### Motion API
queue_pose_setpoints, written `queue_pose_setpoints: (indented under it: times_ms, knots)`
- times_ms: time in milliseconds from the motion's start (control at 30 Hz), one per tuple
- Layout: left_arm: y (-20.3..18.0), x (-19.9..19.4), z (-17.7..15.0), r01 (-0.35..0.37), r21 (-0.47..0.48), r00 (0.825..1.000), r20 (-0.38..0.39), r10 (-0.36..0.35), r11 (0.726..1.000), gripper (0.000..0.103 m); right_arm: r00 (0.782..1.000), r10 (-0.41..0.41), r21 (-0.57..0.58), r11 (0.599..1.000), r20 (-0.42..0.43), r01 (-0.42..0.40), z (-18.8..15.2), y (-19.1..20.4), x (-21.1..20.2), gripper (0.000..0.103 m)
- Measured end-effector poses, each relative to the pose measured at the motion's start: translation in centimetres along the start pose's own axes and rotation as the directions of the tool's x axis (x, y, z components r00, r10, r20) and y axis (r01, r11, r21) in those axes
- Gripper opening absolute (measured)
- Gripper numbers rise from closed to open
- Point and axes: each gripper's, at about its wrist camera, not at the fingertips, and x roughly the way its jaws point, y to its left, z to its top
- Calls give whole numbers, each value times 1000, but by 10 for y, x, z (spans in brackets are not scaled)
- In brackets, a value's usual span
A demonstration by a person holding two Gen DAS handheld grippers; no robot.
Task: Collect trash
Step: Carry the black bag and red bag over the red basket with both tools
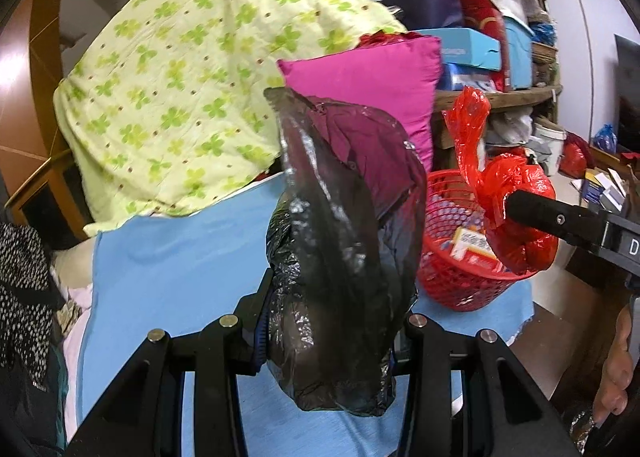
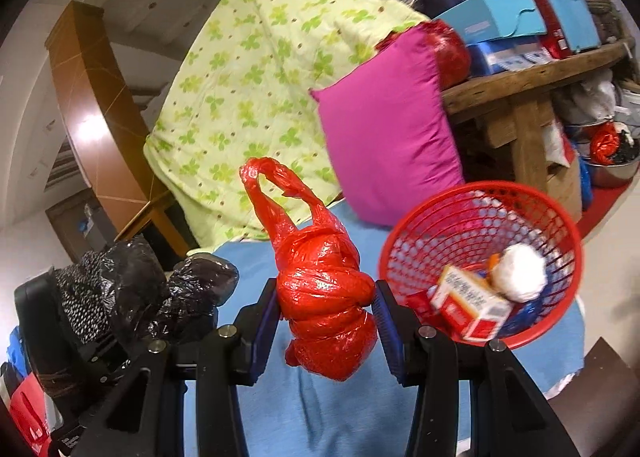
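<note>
My left gripper (image 1: 326, 337) is shut on a crumpled black plastic bag (image 1: 340, 257) and holds it above the blue cloth (image 1: 168, 257). The black bag also shows at the left of the right wrist view (image 2: 160, 289). My right gripper (image 2: 326, 321) is shut on a knotted red plastic bag (image 2: 324, 297), held just left of the red mesh basket (image 2: 532, 197). In the left wrist view the red bag (image 1: 516, 197) hangs over the basket's (image 1: 452, 281) right rim. The basket holds a red-and-white carton (image 2: 472, 305) and a white wad (image 2: 520, 267).
A magenta pillow (image 2: 388, 125) and a green clover-print quilt (image 1: 180, 77) lie behind the blue cloth. A cluttered wooden shelf (image 2: 540, 77) with boxes stands at the back right. A black-and-white spotted cloth (image 1: 20, 289) lies at the left.
</note>
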Motion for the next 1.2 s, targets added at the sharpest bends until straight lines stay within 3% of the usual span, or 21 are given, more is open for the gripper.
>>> queue_pose_setpoints:
  times_ms: [567, 900, 1200]
  knots:
    - [-53, 4, 26, 117, 96, 993, 11, -118, 989, 44, 987, -126, 80, 990, 97, 118, 24, -59, -50, 49]
    - [-83, 13, 44, 156, 148, 987, 19, -161, 977, 44, 980, -166, 115, 981, 112, 153, 31, -88, -62, 50]
    - [-104, 41, 67, 238, 157, 971, -6, -241, 958, 44, 976, -194, 201, 964, 96, 172, 39, -135, -58, 50]
